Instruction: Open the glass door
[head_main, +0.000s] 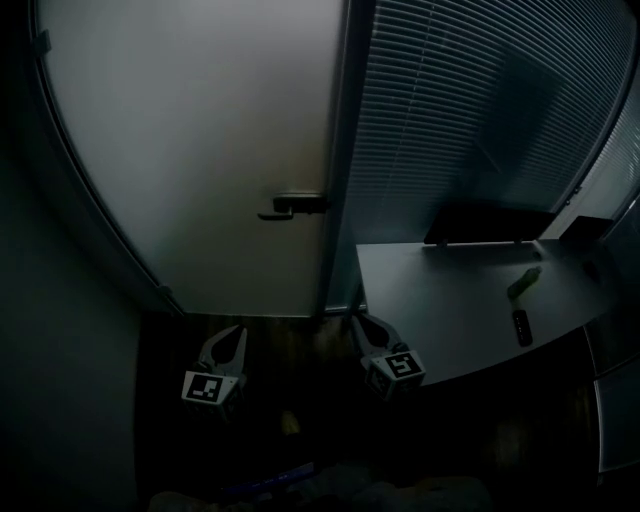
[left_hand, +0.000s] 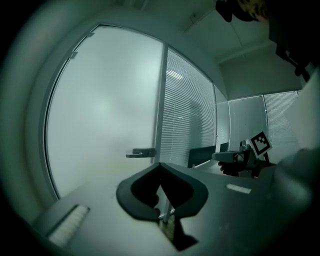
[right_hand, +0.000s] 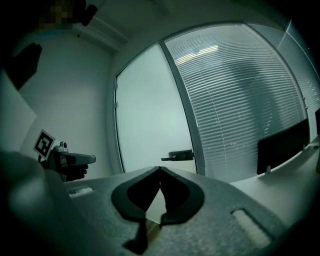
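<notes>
Looking down in the head view, we saw the glass door (head_main: 200, 150) shut: a tall frosted pane, pale and smooth, filling the upper left. Its dark lever handle (head_main: 292, 205) lay level at the pane's right edge, just beside the dark frame post (head_main: 338, 150). Right of the post hung slatted blinds (head_main: 480, 120), and below them stood a flat grey desk (head_main: 440, 310). It carried a dark monitor (head_main: 488, 222), a small green object (head_main: 523, 283) and a small dark object (head_main: 522, 327). The left gripper (head_main: 233, 338) and the right gripper (head_main: 362, 324) were low over the dark floor (head_main: 290, 335) before the door's foot, well apart from the handle. The desk's near corner sat close beside the right one. In the left gripper view, the curved black jaws of the left gripper (left_hand: 160, 164) were pressed together at the tips, pinching nothing. The milky door rose beyond them with the handle (left_hand: 141, 152) just above the tips. At the right we saw the other gripper's marker cube (left_hand: 260, 143). In the right gripper view, the jaws of the right gripper (right_hand: 160, 168) likewise met at the tips and were empty. The door (right_hand: 150, 120) stood ahead between a plain wall (right_hand: 75, 100) and the blinds, its handle (right_hand: 180, 155) above the tips and the monitor's dark slab at the far right.
</notes>
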